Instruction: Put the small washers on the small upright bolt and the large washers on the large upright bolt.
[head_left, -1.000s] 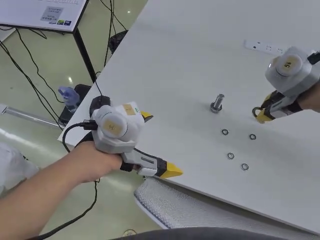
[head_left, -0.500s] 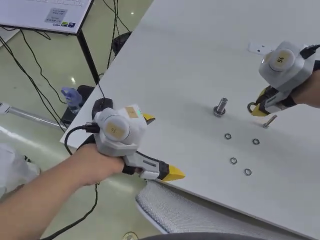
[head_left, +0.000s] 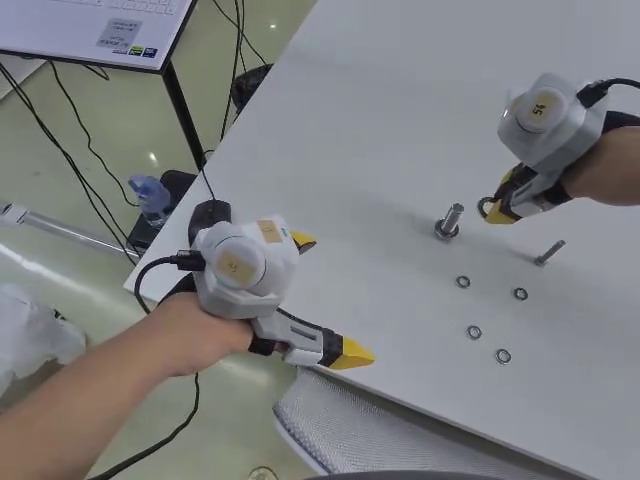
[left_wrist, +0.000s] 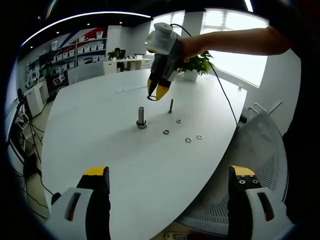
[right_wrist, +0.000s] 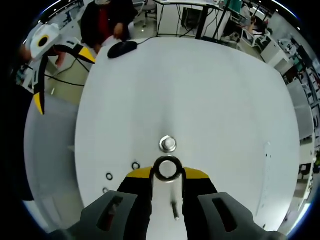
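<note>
**Mia:** What moved?

**Ben:** The right gripper (head_left: 497, 210) has come over to the big bolt (head_left: 448, 221). Before, it was further off to the side. Now you can see the small bolt (head_left: 549, 252) it was hiding.

**Mia:** What does the head view show?

**Ben:** A hand reaches in from the right and holds that gripper tipped down. Its jaws pinch the big washer (head_left: 488, 207), just beside the top of the big bolt. Four small washers (head_left: 474, 332) lie flat on the white table (head_left: 380, 120), near both bolts. An arm comes up from the bottom left. Its hand wraps around the left gripper (head_left: 330, 297) at the table's edge, well apart from the bolts.

**Mia:** And the left gripper view?

**Ben:** The left gripper (left_wrist: 168, 172) has its jaws spread wide with nothing in them. Far ahead the big bolt (left_wrist: 141, 117) stands up, and the small bolt (left_wrist: 171, 105) stands behind it.

**Mia:** And the right gripper view?

**Ben:** The big washer (right_wrist: 167, 168) sits in the jaw tips. The big bolt (right_wrist: 168, 144) is right past it.
</note>
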